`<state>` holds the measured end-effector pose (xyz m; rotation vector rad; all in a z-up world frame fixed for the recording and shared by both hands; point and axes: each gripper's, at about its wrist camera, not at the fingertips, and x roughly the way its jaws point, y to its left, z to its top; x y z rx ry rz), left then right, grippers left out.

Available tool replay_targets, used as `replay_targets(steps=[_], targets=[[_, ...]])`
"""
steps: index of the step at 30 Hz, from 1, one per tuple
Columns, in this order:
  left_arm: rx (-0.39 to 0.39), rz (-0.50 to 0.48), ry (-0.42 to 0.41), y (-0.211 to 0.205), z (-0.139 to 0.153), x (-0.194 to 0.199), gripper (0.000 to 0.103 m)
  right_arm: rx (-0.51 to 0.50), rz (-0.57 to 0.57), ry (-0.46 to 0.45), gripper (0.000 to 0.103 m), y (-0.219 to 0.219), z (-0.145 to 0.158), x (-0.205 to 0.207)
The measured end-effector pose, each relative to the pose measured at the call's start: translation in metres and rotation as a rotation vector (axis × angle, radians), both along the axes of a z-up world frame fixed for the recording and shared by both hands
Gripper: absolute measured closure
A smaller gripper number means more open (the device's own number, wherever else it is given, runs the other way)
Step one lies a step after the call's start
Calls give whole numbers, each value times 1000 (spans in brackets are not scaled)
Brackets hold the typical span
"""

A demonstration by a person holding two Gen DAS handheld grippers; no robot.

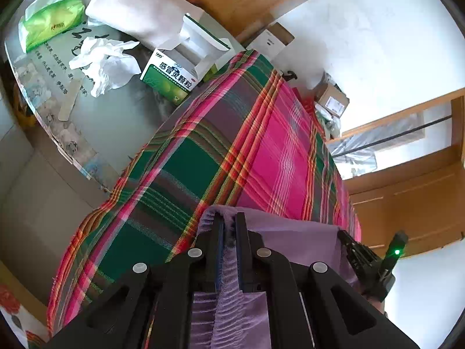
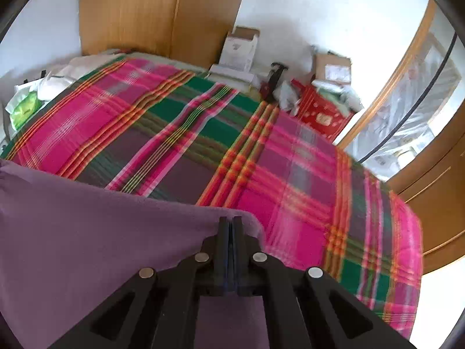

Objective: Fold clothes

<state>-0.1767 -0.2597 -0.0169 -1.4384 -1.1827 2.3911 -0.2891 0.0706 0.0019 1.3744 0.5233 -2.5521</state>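
A purple garment point(image 1: 293, 241) hangs between the two grippers above a bed with a pink, green and purple plaid cover point(image 1: 221, 157). In the left wrist view my left gripper point(image 1: 229, 219) is shut on a gathered, ribbed edge of the garment, which bunches between its fingers. The right gripper point(image 1: 347, 237) shows at the garment's far right corner there. In the right wrist view my right gripper point(image 2: 230, 222) is shut on a corner of the same purple garment point(image 2: 87, 226), whose flat top edge runs off to the left above the plaid cover point(image 2: 203, 145).
A bedside surface point(image 1: 116, 116) at the left holds a green medicine box point(image 1: 170, 75), crumpled tissue point(image 1: 101, 64), a green tissue pack point(image 1: 49, 23) and a white cloth point(image 1: 133, 8). Cardboard boxes point(image 2: 241, 49) and a red bag point(image 2: 319, 113) sit beyond the bed. Wooden wardrobes point(image 2: 145, 11) line the walls.
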Motion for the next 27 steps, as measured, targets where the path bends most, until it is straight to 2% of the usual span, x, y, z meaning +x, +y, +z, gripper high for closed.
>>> replay_targets(steps=[3,5,6,10,13,17,21,22,27], targets=[[-43,-24,-2,4,6,2,93,-45,-12,1,99,6,7,6],[-56,-26,-3,5,11,6,77,-69,-9,20,97,11,17,13],[-57,-27,1,5,15,9,75,-74,-4,34,94,15,24,17],[-108,-47,24,11,37,26,74,-107,27,101,91,33,60,41],[-136,-100,79,25,61,42,74,-168,18,129,91,60,87,68],[-218,-249,168,72,98,66,74,-214,-24,178,91,104,118,115],[-252,-434,234,132,119,88,74,-232,-75,182,91,145,129,161],[-263,-487,250,152,121,93,74,-219,-97,179,91,156,128,173],[-293,-635,251,225,112,103,71,-204,-162,148,91,191,113,220]])
